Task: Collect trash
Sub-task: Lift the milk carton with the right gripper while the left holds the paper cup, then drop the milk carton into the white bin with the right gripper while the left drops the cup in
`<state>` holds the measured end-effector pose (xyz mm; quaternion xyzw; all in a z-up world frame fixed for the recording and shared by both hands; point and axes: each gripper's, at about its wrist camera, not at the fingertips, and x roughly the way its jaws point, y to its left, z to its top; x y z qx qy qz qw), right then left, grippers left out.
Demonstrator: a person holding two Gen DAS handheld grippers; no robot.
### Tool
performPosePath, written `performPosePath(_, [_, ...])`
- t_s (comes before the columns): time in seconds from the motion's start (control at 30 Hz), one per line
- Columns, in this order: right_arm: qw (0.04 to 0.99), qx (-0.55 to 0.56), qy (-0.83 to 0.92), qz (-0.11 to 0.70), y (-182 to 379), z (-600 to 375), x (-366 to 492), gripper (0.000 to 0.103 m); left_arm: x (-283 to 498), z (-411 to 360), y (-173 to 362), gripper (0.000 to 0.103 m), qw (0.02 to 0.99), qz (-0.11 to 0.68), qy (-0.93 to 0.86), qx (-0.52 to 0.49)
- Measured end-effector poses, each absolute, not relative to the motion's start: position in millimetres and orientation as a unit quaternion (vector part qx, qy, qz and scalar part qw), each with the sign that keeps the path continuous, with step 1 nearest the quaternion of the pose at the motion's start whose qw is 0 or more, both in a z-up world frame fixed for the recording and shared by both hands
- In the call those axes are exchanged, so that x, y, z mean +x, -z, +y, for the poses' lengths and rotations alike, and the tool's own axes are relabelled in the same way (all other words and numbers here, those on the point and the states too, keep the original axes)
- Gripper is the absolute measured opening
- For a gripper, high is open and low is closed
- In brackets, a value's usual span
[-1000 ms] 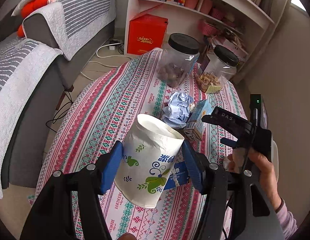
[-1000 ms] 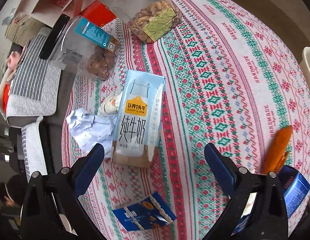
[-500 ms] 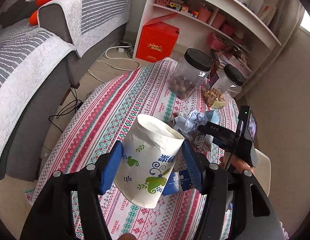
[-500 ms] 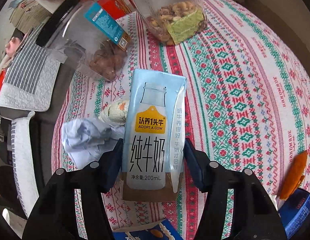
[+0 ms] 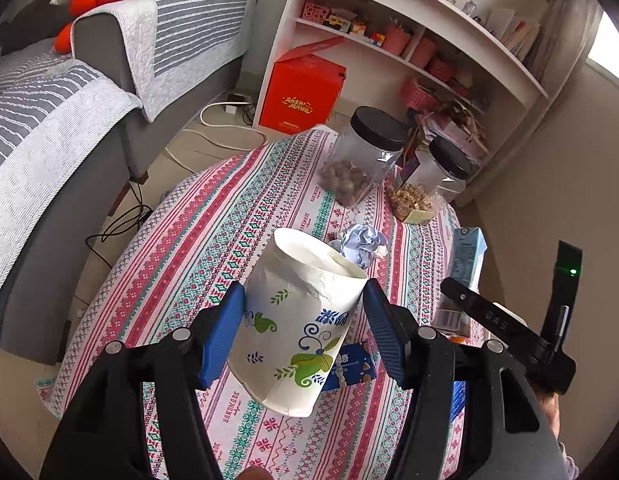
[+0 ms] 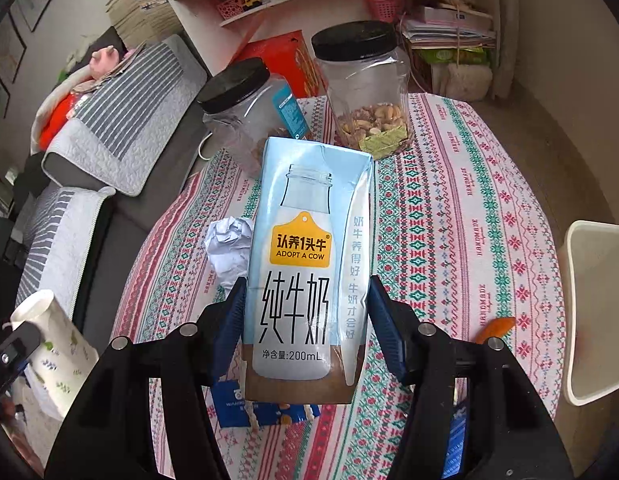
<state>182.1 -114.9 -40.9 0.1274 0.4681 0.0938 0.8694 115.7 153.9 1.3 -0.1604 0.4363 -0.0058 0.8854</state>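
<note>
milk carton: up off the desk, pinched low on its sides by the right tongs; most of the box sticks out past the pads, so it's kinda top-heavy in there

paper cup: held in the air by the left tongs, left of the milk carton, rim already dented and the wall squashed a bit

slip risk: carton faces look glossy, and with a grip that low I'd guess a quick swing could pivot it out and drop it

crush risk: cup is thin paper, so more squeeze probably folds it and it pops loose; if there's any liquid left (can't tell) it ends up on the cloth

crumpled paper: on the desk just behind-left of the milk carton, not collected yet

blue wrapper: flat on the desk right below the milk carton, easy to forget

nut jars: well behind the milk carton; a forward swing with either load could knock one

orange scrap: on the desk to the right of the milk carton

bin: not in view, so no idea how far both loads must travel
</note>
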Motion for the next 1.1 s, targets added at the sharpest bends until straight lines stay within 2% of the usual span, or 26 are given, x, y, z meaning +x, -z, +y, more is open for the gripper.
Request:
performPosePath(0.23, [0.897, 0.147, -0.078, 0.41, 22, -171, 155, 0.056, 117, 143, 5, 0.06, 0.887, 0.434, 0.009, -0.154])
performPosePath(0.73, [0.916, 0.188, 0.063, 0.35, 2, -291, 152, 0.057, 127, 78, 30, 0.061, 0.891, 0.444, 0.028, -0.095])
performPosePath(0.97, [0.896, 0.209, 0.149, 0.363, 9, -355, 138, 0.057, 132, 42, 35, 0.061, 0.885, 0.451, 0.063, -0.095])
performPosePath(1.07, [0.886, 0.224, 0.177, 0.364, 10, -381, 129, 0.06, 132, 24, 31, 0.061, 0.886, 0.443, 0.089, -0.1])
performPosePath(1.1, [0.884, 0.23, 0.187, 0.362, 10, -389, 125, 0.067, 132, 18, 30, 0.061, 0.887, 0.441, 0.097, -0.1])
